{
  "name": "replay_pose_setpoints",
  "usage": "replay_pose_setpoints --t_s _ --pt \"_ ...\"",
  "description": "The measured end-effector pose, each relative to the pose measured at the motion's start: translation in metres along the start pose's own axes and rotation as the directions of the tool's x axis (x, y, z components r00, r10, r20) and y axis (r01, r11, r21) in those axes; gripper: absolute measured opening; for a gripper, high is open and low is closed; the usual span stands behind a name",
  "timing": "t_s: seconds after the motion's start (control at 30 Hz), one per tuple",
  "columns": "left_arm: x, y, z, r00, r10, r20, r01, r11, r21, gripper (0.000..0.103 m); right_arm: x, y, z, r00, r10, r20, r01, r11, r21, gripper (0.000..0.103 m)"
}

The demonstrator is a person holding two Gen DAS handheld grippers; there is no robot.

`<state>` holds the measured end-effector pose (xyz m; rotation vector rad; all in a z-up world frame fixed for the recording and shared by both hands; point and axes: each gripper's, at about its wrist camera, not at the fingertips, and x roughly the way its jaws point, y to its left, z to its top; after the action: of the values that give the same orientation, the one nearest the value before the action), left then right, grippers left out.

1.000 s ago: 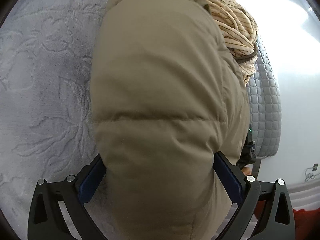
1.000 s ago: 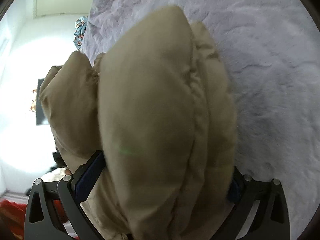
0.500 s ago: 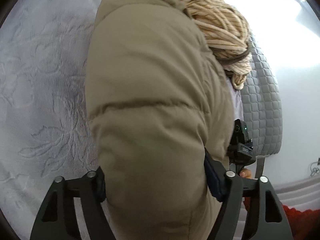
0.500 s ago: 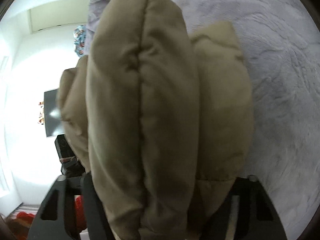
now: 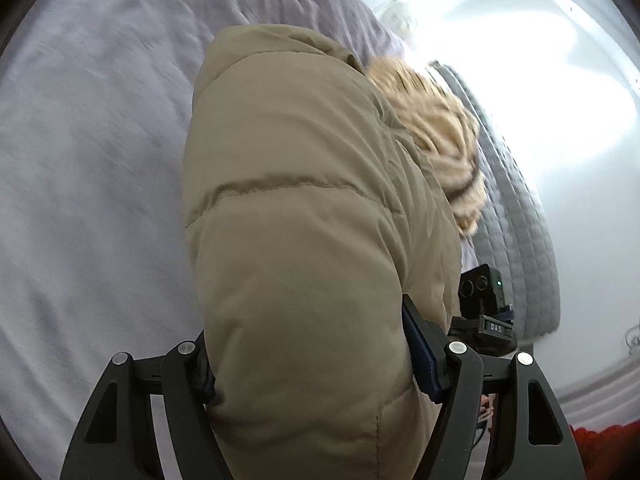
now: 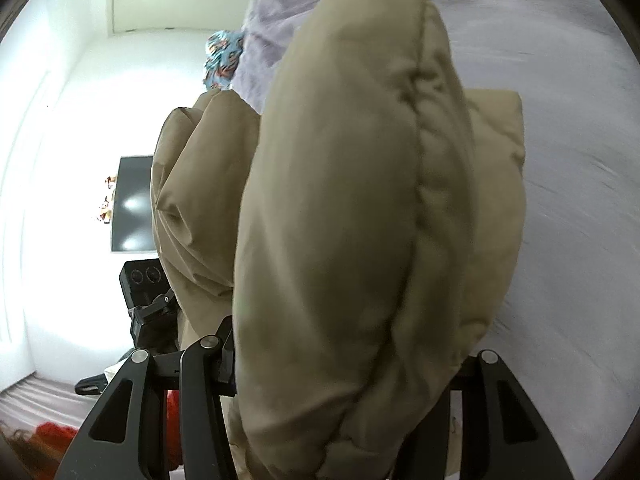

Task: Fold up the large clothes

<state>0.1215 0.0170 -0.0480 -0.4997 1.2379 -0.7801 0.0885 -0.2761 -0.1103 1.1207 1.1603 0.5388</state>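
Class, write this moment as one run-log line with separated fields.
left gripper: shut on puffer jacket | right gripper: shut on puffer jacket | jacket lifted over lavender bedspread | fold unfinished

A matt, puffy quilted cloth is being shown by the tan jacket (image 5: 304, 240), stitched in seams. Beneath the jacket, soft lavender plush is being shown by the bedspread (image 5: 88, 184). Beside the jacket, matt black plastic is being shown by the left gripper (image 5: 316, 364).

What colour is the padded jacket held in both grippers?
Khaki beige, plain; the padded jacket shows best in the left wrist view.
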Motion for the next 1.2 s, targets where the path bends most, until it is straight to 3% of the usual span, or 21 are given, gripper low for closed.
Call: replay_pose_setpoints --t_s 0.17,0.27,0.43,0.57,0.63,0.7,0.8,0.87,0.97,1.03,1.07,1.1,1.13,1.2 --pt "-0.026 0.057 0.035 0.997 0.066 0.046 -0.065 0.998 -0.017 0.073 0.069 0.016 0.038 1.000 0.018 -0.023 -0.019 1.000 -0.024 0.054" --pt "-0.022 0.106 0.047 0.991 0.125 0.038 -0.122 0.991 -0.063 0.076 0.114 0.008 0.050 0.999 -0.012 -0.051 0.011 1.000 -0.014 0.054" --pt "-0.008 0.150 0.039 0.995 0.094 0.039 -0.088 0.989 -0.121 0.085 0.140 -0.008 0.050 1.000 -0.014 -0.024 0.015 0.999 0.039 0.064" --pt "-0.010 0.134 0.037 0.982 0.178 0.056 -0.172 0.980 -0.098 0.085 0.129 -0.001 0.044 0.995 -0.103 -0.007 0.103 0.993 0.049 0.068" --pt "-0.020 0.117 0.033 0.960 0.268 0.087 -0.263 0.963 -0.062 0.085 0.109 0.012 0.030 0.983 -0.178 0.031 0.178 0.984 0.025 0.068" --pt "-0.039 0.098 0.028 0.925 0.349 0.152 -0.350 0.937 -0.020 0.085 0.088 0.032 0.020 0.955 -0.283 0.092 0.285 0.958 -0.010 0.068" --pt "-0.059 0.075 0.030 0.892 0.390 0.228 -0.409 0.912 0.043 0.085 0.061 0.061 0.004 0.918 -0.353 0.180 0.370 0.926 -0.070 0.065" --pt "-0.064 0.055 0.038 0.884 0.384 0.268 -0.419 0.904 0.086 0.085 0.054 0.084 -0.017 0.922 -0.321 0.217 0.351 0.929 -0.116 0.065" --pt "-0.056 0.031 0.051 0.889 0.362 0.279 -0.412 0.899 0.147 0.085 0.054 0.105 -0.035 0.954 -0.234 0.187 0.264 0.952 -0.157 0.065" --pt "-0.038 0.017 0.061 0.888 0.369 0.274 -0.425 0.886 0.184 0.085 0.068 0.100 -0.047 0.952 -0.270 0.144 0.293 0.941 -0.170 0.065" --pt "-0.030 0.013 0.064 0.891 0.369 0.265 -0.424 0.884 0.195 0.085 0.073 0.096 -0.049 0.942 -0.309 0.133 0.330 0.926 -0.182 0.058" --pt "-0.022 0.012 0.067 0.888 0.383 0.256 -0.436 0.878 0.199 0.085 0.086 0.093 -0.056 0.917 -0.380 0.121 0.397 0.896 -0.197 0.039" --pt "-0.009 0.006 0.069 0.880 0.404 0.247 -0.455 0.867 0.201 0.085 0.091 0.085 -0.062 0.891 -0.440 0.109 0.453 0.869 -0.199 0.012" --pt "0.015 0.000 0.071 0.860 0.458 0.224 -0.500 0.842 0.200 0.085 0.096 0.075 -0.077 0.850 -0.513 0.120 0.527 0.827 -0.195 0.012"
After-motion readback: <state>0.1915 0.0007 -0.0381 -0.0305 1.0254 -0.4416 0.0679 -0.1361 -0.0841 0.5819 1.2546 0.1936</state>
